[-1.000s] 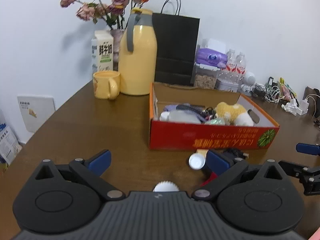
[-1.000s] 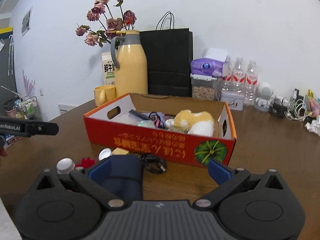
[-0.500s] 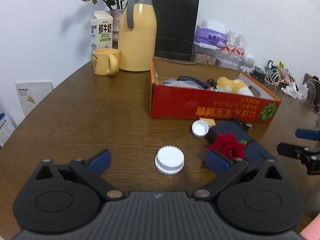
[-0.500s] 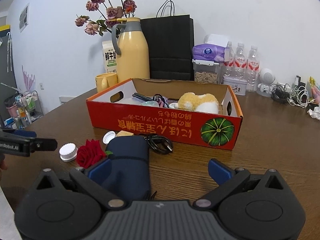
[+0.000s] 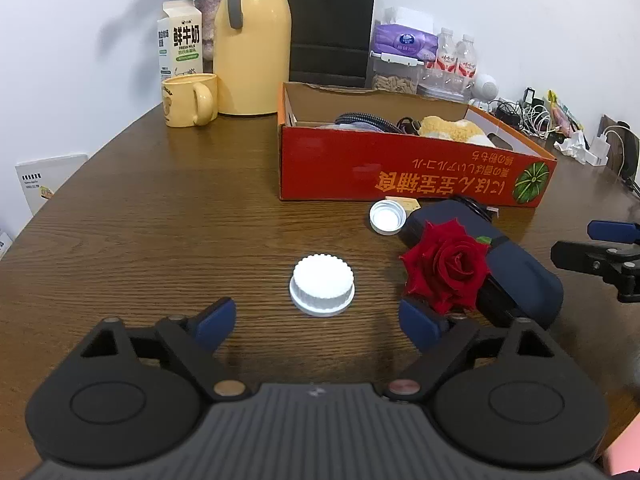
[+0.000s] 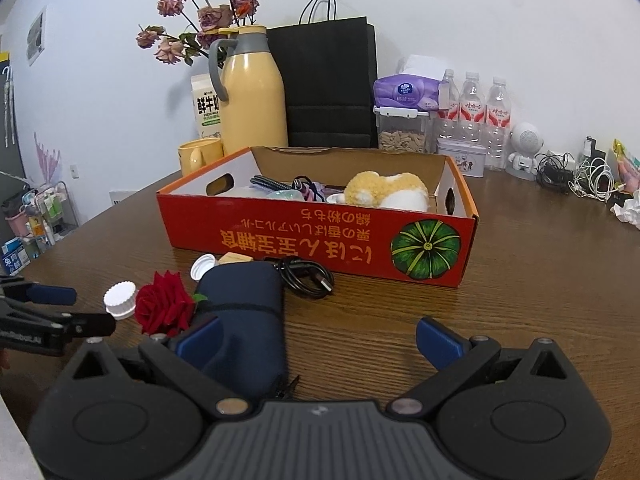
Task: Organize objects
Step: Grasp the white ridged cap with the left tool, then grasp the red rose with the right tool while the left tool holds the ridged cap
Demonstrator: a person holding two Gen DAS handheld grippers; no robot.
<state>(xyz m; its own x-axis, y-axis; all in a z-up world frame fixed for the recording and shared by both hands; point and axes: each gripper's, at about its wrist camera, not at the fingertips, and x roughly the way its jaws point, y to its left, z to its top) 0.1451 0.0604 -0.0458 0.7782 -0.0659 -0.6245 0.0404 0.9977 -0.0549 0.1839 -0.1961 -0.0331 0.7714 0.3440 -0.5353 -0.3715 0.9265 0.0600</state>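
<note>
1. While my left gripper (image 5: 316, 322) is hovering with jaws spread, the white ribbed cap (image 5: 322, 289) is lying just ahead between them; my right gripper (image 6: 318, 340) is gaping wide too, its left finger over the navy pouch (image 6: 244, 312).
2. The milk carton (image 5: 180, 44) is showing "FRESH MILK".
3. Everything is sitting on a brown wooden table (image 5: 160, 220) against a white wall.

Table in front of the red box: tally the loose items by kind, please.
White caps: 2
Red rose: 1
Navy pouch: 1
Black cable: 1
Wooden block: 1
Total: 6
</note>
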